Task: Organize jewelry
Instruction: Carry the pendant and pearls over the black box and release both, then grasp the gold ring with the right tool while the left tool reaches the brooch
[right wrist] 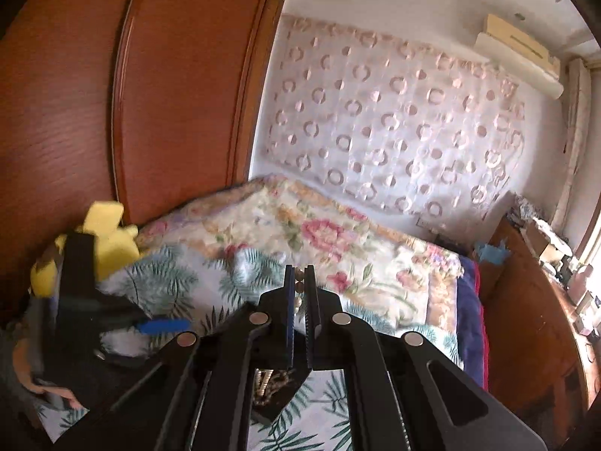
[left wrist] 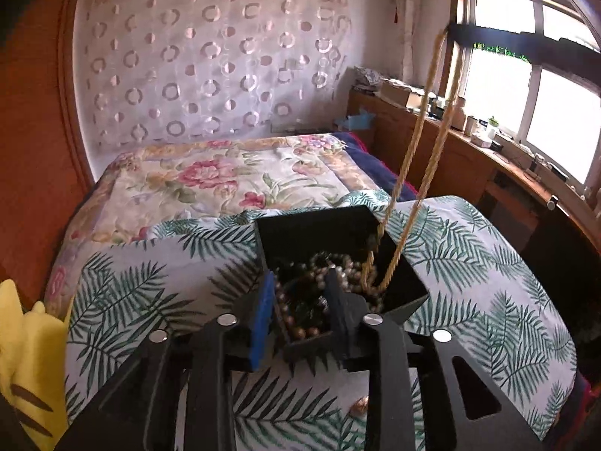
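A black jewelry box (left wrist: 375, 225) sits on a palm-leaf cloth (left wrist: 150, 282), filled with bead and pearl necklaces (left wrist: 330, 267). My left gripper (left wrist: 300, 293) is shut on the box's near wall, one finger outside, one inside. A long gold rope chain (left wrist: 424, 120) hangs in a loop from my right gripper (left wrist: 450, 32) high at the upper right; its lower end reaches into the box. In the right wrist view my right gripper (right wrist: 299, 274) is shut on the gold chain (right wrist: 299, 282); the box (right wrist: 274, 394) shows below it, and the left gripper (right wrist: 161, 325) is at the left.
A flowered quilt (left wrist: 225, 176) covers the bed behind the cloth. A yellow plush toy (left wrist: 26, 357) lies at the left. A wooden wardrobe (right wrist: 112, 112) stands on the left; a wooden cabinet (left wrist: 469, 158) with clutter runs under the window. A small gold item (left wrist: 358, 407) lies on the cloth.
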The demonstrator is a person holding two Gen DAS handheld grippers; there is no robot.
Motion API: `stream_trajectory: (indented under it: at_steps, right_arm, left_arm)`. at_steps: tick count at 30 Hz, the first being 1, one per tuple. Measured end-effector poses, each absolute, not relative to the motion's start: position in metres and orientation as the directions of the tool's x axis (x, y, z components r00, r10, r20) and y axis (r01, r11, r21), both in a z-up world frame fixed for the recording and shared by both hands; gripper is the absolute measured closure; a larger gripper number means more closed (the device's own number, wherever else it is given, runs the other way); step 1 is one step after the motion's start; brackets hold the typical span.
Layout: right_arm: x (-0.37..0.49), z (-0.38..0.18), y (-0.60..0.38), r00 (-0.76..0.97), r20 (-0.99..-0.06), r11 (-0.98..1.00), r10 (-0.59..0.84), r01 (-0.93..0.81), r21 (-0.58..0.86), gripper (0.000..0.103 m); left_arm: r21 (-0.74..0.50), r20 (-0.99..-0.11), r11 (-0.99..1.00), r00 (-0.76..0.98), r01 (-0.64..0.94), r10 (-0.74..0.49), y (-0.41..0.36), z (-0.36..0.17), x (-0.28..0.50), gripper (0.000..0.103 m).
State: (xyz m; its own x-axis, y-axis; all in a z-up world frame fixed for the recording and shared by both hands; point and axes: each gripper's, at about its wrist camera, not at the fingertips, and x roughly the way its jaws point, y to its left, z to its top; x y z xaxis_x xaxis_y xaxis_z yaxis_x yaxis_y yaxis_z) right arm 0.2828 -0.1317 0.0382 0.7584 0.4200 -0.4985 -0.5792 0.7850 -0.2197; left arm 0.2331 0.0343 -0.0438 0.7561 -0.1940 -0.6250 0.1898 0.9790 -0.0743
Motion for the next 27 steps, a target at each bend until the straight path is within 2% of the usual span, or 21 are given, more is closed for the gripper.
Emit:
stream_trajectory:
  at_steps: [4,7,10,11,12,14,16,20,27]
  right_arm:
    - [0.292,0.006,-0.125,0.725,-0.558,0.784,0.404,-0.589,-0.198,0.098]
    - [0.298,-0.016,-0.123,0.687,-0.605,0.782,0.402,-0.602,-0.163,0.097]
    - [0.296,-0.029,-0.124,0.669,-0.619,0.782,0.411,-0.608,-0.137,0.097]
    - [0.296,-0.032,-0.125,0.665,-0.621,0.784,0.414,-0.608,-0.129,0.094]
    - [0.295,-0.034,-0.127,0.666,-0.621,0.785,0.414,-0.606,-0.127,0.093]
    - [0.293,-0.035,-0.131,0.667,-0.619,0.791,0.415,-0.601,-0.117,0.078]
    - [0.291,-0.035,-0.135,0.665,-0.616,0.793,0.423,-0.600,-0.103,0.071]
    - [0.277,-0.037,-0.150,0.662,-0.605,0.793,0.443,-0.604,-0.081,0.071]
    - [0.234,-0.061,-0.178,0.636,-0.613,0.780,0.468,-0.624,-0.051,0.071]
  left_arm:
    - [-0.071,-0.624,0.982,0.760,0.177,-0.182,0.045,-0.047,0.221,0.074]
    - [-0.070,-0.618,0.983,0.767,0.168,-0.175,0.050,-0.048,0.212,0.064]
    - [-0.070,-0.618,0.985,0.768,0.159,-0.168,0.053,-0.050,0.206,0.057]
    - [-0.070,-0.619,0.985,0.768,0.155,-0.165,0.053,-0.052,0.205,0.050]
    - [-0.069,-0.617,0.986,0.770,0.153,-0.163,0.054,-0.052,0.203,0.047]
    - [-0.064,-0.612,0.987,0.775,0.149,-0.157,0.054,-0.053,0.200,0.039]
    - [-0.056,-0.606,0.988,0.782,0.145,-0.149,0.054,-0.053,0.196,0.029]
    - [-0.008,-0.590,0.992,0.800,0.123,-0.104,0.052,-0.056,0.188,0.014]
    - [0.008,-0.609,0.991,0.787,0.133,-0.101,0.050,-0.071,0.180,0.012]
